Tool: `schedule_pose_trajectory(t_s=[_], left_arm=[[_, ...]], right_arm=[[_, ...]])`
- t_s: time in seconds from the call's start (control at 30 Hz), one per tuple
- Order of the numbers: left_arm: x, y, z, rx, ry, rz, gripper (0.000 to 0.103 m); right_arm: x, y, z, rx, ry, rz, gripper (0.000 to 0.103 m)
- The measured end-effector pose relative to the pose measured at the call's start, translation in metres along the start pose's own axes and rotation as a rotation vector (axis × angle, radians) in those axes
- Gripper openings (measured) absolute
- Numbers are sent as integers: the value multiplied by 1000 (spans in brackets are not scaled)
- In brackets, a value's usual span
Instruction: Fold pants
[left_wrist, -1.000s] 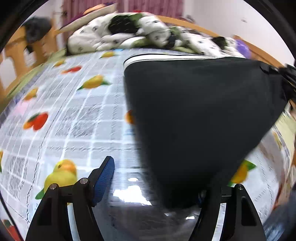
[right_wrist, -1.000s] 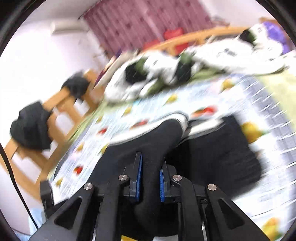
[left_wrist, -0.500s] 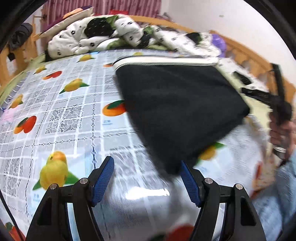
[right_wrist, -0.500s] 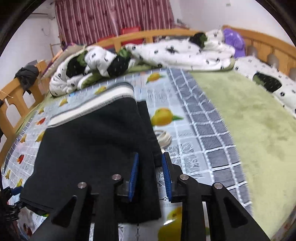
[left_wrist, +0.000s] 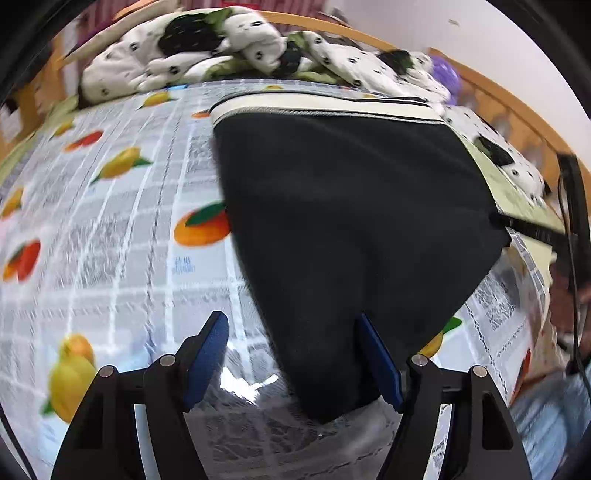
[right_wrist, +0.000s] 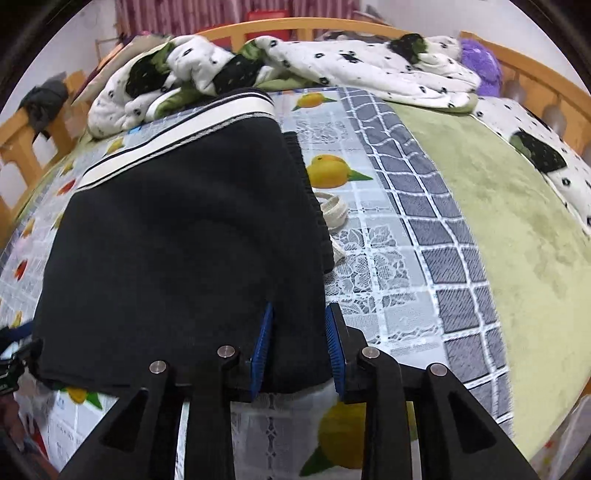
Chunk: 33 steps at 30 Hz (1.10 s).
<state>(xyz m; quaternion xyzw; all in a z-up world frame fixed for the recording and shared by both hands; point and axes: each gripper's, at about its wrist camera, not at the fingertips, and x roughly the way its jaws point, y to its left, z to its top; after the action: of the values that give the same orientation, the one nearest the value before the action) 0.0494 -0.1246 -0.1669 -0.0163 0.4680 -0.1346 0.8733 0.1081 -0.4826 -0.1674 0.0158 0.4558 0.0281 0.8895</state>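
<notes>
The black pants (left_wrist: 354, 221) lie folded flat on the fruit-print cloth, with a white striped waistband (left_wrist: 325, 107) at the far edge. My left gripper (left_wrist: 291, 354) is open, and the near left corner of the pants lies between its blue pads. In the right wrist view the pants (right_wrist: 184, 236) fill the left half. My right gripper (right_wrist: 297, 347) is open with its blue pads on either side of the near right corner of the pants, not pinching it. The right gripper also shows at the right edge of the left wrist view (left_wrist: 532, 229).
The fruit-print cloth (left_wrist: 110, 229) covers the bed. A crumpled white spotted quilt (right_wrist: 332, 62) lies at the far end by the wooden bed rail (right_wrist: 258, 29). A green blanket (right_wrist: 509, 221) lies to the right. A white drawstring (right_wrist: 332, 210) lies beside the pants.
The pants were carried folded over and are now laid flat. My right gripper has opened and let go of the fabric. My left gripper stayed open and moved in around the corner.
</notes>
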Motion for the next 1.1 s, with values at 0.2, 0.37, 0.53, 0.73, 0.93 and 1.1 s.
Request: schedule_pose_trajectory(t_s=[0.2, 0.37, 0.53, 0.73, 0.93, 1.1], left_arm=[[25, 31, 64, -76, -14, -53, 68], [67, 58, 86, -196, 25, -175, 67], [83, 64, 100, -269, 12, -246, 33], [55, 90, 115, -287, -40, -320, 12], [12, 154, 110, -275, -53, -246, 11], [-32, 222, 105, -234, -40, -78, 12]], right_arm=[[-4, -13, 52, 88, -93, 99, 52], [44, -19, 90, 97, -17, 136, 61], [78, -32, 85, 220, 57, 305, 58], [37, -8, 90, 190, -34, 220, 18], [24, 54, 88, 191, -3, 276, 16], [21, 144, 87, 97, 46, 382, 15]])
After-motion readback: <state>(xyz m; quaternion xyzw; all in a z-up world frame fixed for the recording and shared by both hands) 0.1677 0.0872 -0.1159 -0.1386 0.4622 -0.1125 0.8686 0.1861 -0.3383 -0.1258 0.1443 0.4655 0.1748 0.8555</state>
